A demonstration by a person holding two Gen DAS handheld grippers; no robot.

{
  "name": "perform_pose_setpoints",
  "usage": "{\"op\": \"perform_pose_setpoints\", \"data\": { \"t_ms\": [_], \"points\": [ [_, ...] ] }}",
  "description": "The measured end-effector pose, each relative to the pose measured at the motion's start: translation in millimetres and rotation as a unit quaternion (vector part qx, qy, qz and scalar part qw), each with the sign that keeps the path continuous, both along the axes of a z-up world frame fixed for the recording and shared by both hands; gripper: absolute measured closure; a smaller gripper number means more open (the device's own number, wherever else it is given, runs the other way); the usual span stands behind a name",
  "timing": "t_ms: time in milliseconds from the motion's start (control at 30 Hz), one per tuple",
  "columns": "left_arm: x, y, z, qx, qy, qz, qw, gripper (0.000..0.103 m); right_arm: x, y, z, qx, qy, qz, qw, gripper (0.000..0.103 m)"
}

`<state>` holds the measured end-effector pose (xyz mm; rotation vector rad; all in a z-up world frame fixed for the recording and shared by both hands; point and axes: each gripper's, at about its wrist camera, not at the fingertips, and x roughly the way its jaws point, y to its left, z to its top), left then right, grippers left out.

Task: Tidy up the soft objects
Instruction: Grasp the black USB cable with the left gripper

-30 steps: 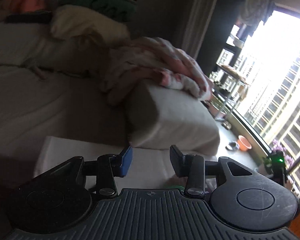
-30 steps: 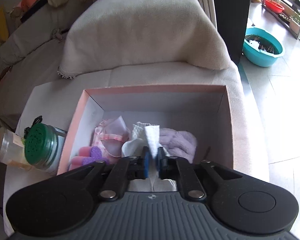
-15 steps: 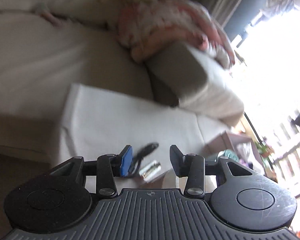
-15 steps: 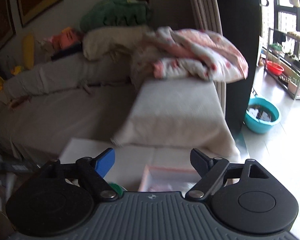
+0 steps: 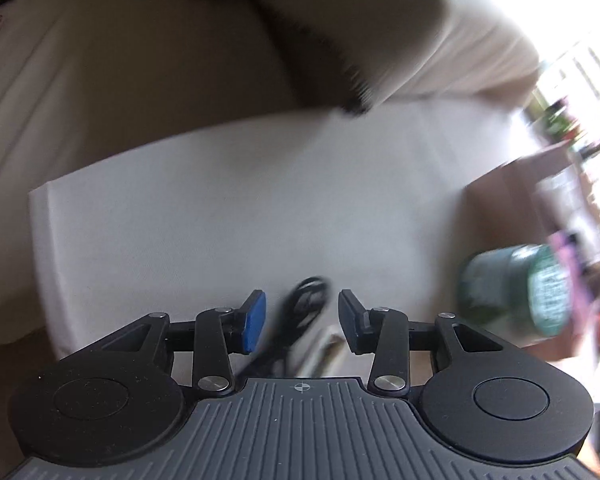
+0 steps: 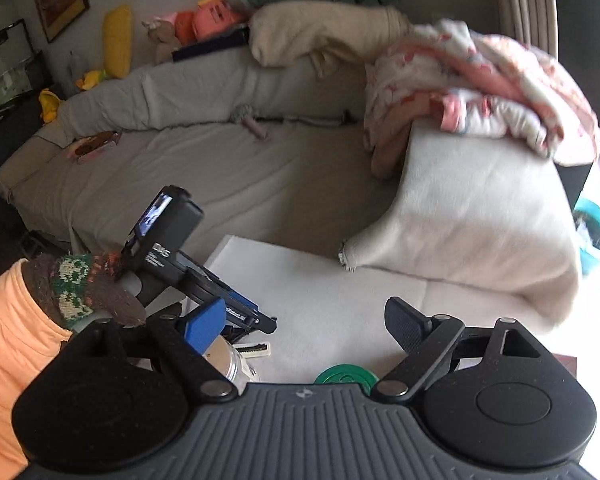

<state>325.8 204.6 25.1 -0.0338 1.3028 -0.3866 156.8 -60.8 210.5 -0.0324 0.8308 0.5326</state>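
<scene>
Having let go of the white cloth it pinched over the pink box a second ago, the right gripper (image 6: 304, 324) now rides high with jaws wide and empty, while the left gripper (image 5: 300, 320), jaws apart, swings down toward the black hair tie (image 5: 304, 300) on the white table (image 5: 220, 208), likely the next pick.

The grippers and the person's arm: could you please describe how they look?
Each gripper, left and right, has black linkage fingers on a ribbed grey body with round black discs; one pad is blue, the other black. The hand wears a brown patterned knit glove, and the sleeve is orange.
</scene>
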Motion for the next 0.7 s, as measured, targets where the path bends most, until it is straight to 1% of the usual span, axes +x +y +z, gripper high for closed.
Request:
{"op": "perform_pose_setpoints", "data": {
  "t_ms": [33, 67, 167, 200, 267, 300, 333, 367, 433, 533, 567, 633, 700],
  "points": [
    [-2, 1, 1, 0.003, -0.006, 0.0, 1.0, 0.065, 4, 0, -4, -0.001, 0.008, -0.003, 1.0, 0.016],
    [-5, 6, 2, 0.005, -0.013, 0.005, 0.9999, 0.066, 8, 1, -8, -0.003, 0.013, -0.005, 1.0, 0.016],
    [-21, 26, 3, 0.02, -0.04, 0.032, 0.9985, 0.069, 15, 9, -19, -0.016, 0.023, -0.007, 1.0, 0.016],
    [-29, 36, 1, 0.021, -0.047, 0.044, 0.9977, 0.073, 17, 12, -22, -0.018, 0.03, -0.008, 0.999, 0.016],
    [-47, 56, -4, 0.011, -0.062, 0.074, 0.9953, 0.075, 24, 24, -30, -0.017, 0.049, -0.004, 0.999, 0.016],
    [-60, 65, -6, -0.002, -0.071, 0.089, 0.9935, 0.077, 28, 30, -34, -0.017, 0.06, 0.001, 0.998, 0.016],
    [-73, 73, -8, -0.017, -0.08, 0.103, 0.9913, 0.079, 31, 38, -38, -0.014, 0.053, 0.017, 0.998, 0.016],
    [-86, 79, -11, -0.032, -0.089, 0.117, 0.9886, 0.079, 33, 46, -42, -0.015, 0.066, 0.022, 0.997, 0.016],
    [-114, 91, -17, -0.06, -0.114, 0.151, 0.9802, 0.08, 41, 67, -50, -0.016, 0.097, 0.034, 0.995, 0.016],
    [-153, 101, -25, -0.096, -0.154, 0.195, 0.964, 0.08, 57, 102, -68, -0.027, 0.151, 0.048, 0.987, 0.016],
    [-162, 103, -28, -0.103, -0.165, 0.206, 0.959, 0.08, 63, 116, -75, -0.039, 0.171, 0.048, 0.983, 0.016],
    [-178, 108, -32, -0.117, -0.186, 0.225, 0.9493, 0.08, 75, 143, -91, -0.077, 0.199, 0.055, 0.975, 0.016],
    [-188, 102, -39, -0.134, -0.207, 0.252, 0.9358, 0.081, 88, 169, -110, -0.122, 0.23, 0.064, 0.964, 0.016]
  ]
}}
